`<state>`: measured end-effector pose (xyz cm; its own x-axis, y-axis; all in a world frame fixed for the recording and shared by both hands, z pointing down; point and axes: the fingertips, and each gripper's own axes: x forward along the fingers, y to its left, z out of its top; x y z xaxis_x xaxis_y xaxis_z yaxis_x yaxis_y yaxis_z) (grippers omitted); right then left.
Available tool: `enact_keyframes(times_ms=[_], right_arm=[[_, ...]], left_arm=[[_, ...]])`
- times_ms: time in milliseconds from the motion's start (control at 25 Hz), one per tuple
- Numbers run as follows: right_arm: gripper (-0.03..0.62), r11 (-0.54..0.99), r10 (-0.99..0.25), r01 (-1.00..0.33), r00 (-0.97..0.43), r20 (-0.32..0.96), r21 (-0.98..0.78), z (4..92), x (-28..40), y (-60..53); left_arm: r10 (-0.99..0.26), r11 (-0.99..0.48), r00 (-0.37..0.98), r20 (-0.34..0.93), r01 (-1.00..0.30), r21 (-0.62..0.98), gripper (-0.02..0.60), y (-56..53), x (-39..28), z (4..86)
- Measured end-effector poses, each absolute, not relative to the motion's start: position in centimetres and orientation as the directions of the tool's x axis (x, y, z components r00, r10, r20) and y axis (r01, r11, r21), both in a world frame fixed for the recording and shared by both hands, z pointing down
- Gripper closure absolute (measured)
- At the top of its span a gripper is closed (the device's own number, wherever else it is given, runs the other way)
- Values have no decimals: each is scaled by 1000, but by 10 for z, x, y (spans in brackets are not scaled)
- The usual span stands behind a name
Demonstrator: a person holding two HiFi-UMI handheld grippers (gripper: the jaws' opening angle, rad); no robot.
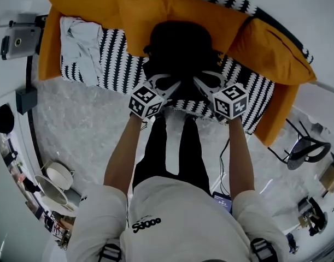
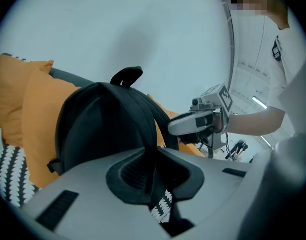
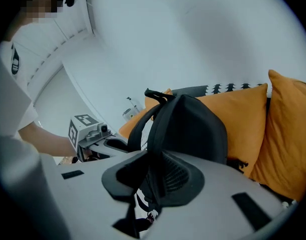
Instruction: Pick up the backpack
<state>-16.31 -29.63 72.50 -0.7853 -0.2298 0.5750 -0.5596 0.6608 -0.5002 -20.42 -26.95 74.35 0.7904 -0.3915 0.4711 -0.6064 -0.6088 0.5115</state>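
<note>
A black backpack [image 1: 180, 48] stands upright on the black-and-white patterned bed [image 1: 115, 59], leaning on orange pillows [image 1: 265, 51]. My left gripper [image 1: 165, 89] is at its lower left and my right gripper [image 1: 202, 86] at its lower right. In the left gripper view the backpack [image 2: 100, 124] fills the middle, and one black shoulder strap [image 2: 154, 176] runs down between the pads of my left gripper [image 2: 153, 156], which is shut on it. In the right gripper view the backpack [image 3: 195, 126] rises ahead, and my right gripper [image 3: 153, 166] is shut on the other strap [image 3: 157, 129].
A light garment [image 1: 82, 37] lies on the bed's left part. More orange bedding [image 1: 49, 48] hangs over the left side. A grey box [image 1: 19, 41] sits on the wall at left. Round white items [image 1: 57, 182] stand at lower left, a dark chair [image 1: 303, 149] at right.
</note>
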Motion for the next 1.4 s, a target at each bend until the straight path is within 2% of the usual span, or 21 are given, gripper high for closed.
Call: enact_keyframes(times_ms=[680, 1400], right_arm=[[505, 701, -309, -565, -791, 528, -436, 616, -161, -273], [505, 728, -356, -570, -790, 500, -382, 545, -153, -233]], left_arm=[[-520, -631, 750, 408, -660, 408, 531, -246, -230, 641], [-581, -667, 730, 361, -681, 302, 531, -214, -226, 556]])
